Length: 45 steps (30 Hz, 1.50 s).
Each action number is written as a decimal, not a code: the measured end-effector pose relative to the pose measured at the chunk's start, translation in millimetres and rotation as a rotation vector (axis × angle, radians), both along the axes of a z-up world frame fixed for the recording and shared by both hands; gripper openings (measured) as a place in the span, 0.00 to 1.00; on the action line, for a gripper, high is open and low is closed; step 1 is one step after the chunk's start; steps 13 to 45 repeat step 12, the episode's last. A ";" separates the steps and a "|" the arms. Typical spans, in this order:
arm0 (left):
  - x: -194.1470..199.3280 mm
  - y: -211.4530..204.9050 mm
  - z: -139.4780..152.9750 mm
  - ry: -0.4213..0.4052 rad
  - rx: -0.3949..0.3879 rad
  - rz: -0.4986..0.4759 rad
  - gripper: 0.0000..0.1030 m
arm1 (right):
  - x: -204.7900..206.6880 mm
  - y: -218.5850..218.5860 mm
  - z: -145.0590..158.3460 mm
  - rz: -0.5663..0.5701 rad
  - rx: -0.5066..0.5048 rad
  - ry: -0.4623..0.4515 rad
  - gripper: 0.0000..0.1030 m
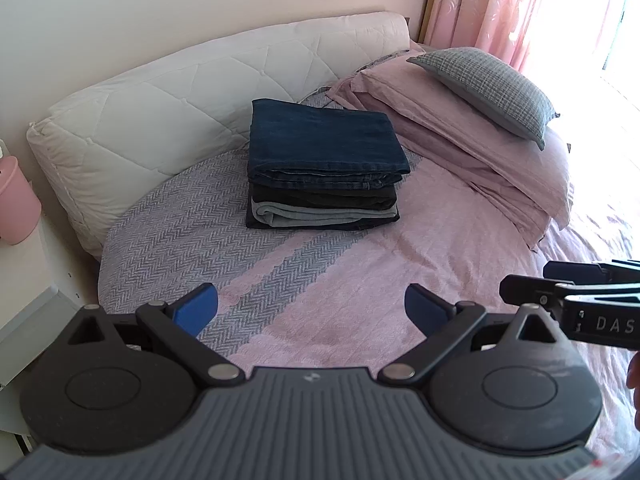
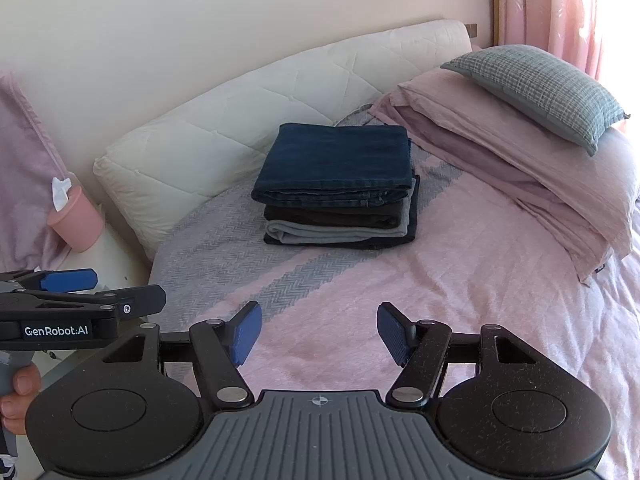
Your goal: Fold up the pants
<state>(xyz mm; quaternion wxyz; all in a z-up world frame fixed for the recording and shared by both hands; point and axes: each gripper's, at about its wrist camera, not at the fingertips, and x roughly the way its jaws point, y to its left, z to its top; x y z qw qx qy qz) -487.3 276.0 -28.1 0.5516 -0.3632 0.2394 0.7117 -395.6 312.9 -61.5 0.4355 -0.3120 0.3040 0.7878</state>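
A stack of folded pants (image 1: 324, 168) (image 2: 338, 188) rests on the bed near the headboard, dark blue jeans on top, black and grey pairs beneath. My left gripper (image 1: 311, 306) hovers open over the pink bedspread, well short of the stack, with nothing between its blue pads. My right gripper (image 2: 319, 330) is likewise open and empty, at a similar distance from the stack. Each gripper shows at the edge of the other's view, the right one (image 1: 560, 292) and the left one (image 2: 80, 292) side-on.
A quilted white headboard cushion (image 1: 168, 92) lines the wall. Folded pink bedding (image 1: 460, 128) with a grey checked pillow (image 1: 488, 88) lies right of the stack. A pink cup (image 2: 76, 220) stands on the bedside stand at left. Pink curtains (image 1: 500, 4) hang at the window.
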 end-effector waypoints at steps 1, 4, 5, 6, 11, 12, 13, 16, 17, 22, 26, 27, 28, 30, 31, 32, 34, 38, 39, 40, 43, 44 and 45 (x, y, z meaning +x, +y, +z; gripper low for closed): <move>0.2 -0.2 0.0 0.000 0.000 0.000 0.95 | 0.9 0.5 -0.1 0.000 -0.001 0.000 0.59; 0.7 0.5 -0.2 0.000 0.000 0.000 0.95 | 1.7 1.3 0.4 -0.002 -0.001 -0.002 0.59; 0.9 0.5 -0.2 0.000 0.001 -0.002 0.95 | 2.3 1.6 0.7 -0.002 0.000 -0.001 0.59; 1.2 0.6 0.2 0.001 0.002 -0.004 0.95 | 2.8 1.9 0.8 -0.002 0.000 -0.001 0.59; 4.4 2.2 0.8 0.009 0.005 -0.009 0.95 | 4.9 1.9 1.6 -0.004 0.001 -0.002 0.59; 4.8 2.3 1.1 0.010 0.005 -0.009 0.95 | 5.5 1.6 1.8 -0.005 0.002 -0.002 0.59; 4.8 2.3 1.1 0.010 0.005 -0.009 0.95 | 5.5 1.6 1.8 -0.005 0.002 -0.002 0.59; 4.8 2.3 1.1 0.010 0.005 -0.009 0.95 | 5.5 1.6 1.8 -0.005 0.002 -0.002 0.59; 4.8 2.3 1.1 0.010 0.005 -0.009 0.95 | 5.5 1.6 1.8 -0.005 0.002 -0.002 0.59; 4.8 2.3 1.1 0.010 0.005 -0.009 0.95 | 5.5 1.6 1.8 -0.005 0.002 -0.002 0.59; 4.8 2.3 1.1 0.010 0.005 -0.009 0.95 | 5.5 1.6 1.8 -0.005 0.002 -0.002 0.59; 4.8 2.3 1.1 0.010 0.005 -0.009 0.95 | 5.5 1.6 1.8 -0.005 0.002 -0.002 0.59; 4.8 2.3 1.1 0.010 0.005 -0.009 0.95 | 5.5 1.6 1.8 -0.005 0.002 -0.002 0.59; 4.8 2.3 1.1 0.010 0.005 -0.009 0.95 | 5.5 1.6 1.8 -0.005 0.002 -0.002 0.59; 4.8 2.3 1.1 0.010 0.005 -0.009 0.95 | 5.5 1.6 1.8 -0.005 0.002 -0.002 0.59; 4.8 2.3 1.1 0.010 0.005 -0.009 0.95 | 5.5 1.6 1.8 -0.005 0.002 -0.002 0.59; 4.8 2.3 1.1 0.010 0.005 -0.009 0.95 | 5.5 1.6 1.8 -0.005 0.002 -0.002 0.59; 4.8 2.3 1.1 0.010 0.005 -0.009 0.95 | 5.5 1.6 1.8 -0.005 0.002 -0.002 0.59; 4.8 2.3 1.1 0.010 0.005 -0.009 0.95 | 5.5 1.6 1.8 -0.005 0.002 -0.002 0.59; 4.8 2.3 1.1 0.010 0.005 -0.009 0.95 | 5.5 1.6 1.8 -0.005 0.002 -0.002 0.59; 4.8 2.3 1.1 0.010 0.005 -0.009 0.95 | 5.5 1.6 1.8 -0.005 0.002 -0.002 0.59; 4.8 2.3 1.1 0.010 0.005 -0.009 0.95 | 5.5 1.6 1.8 -0.005 0.002 -0.002 0.59; 4.8 2.3 1.1 0.010 0.005 -0.009 0.95 | 5.5 1.6 1.8 -0.005 0.002 -0.002 0.59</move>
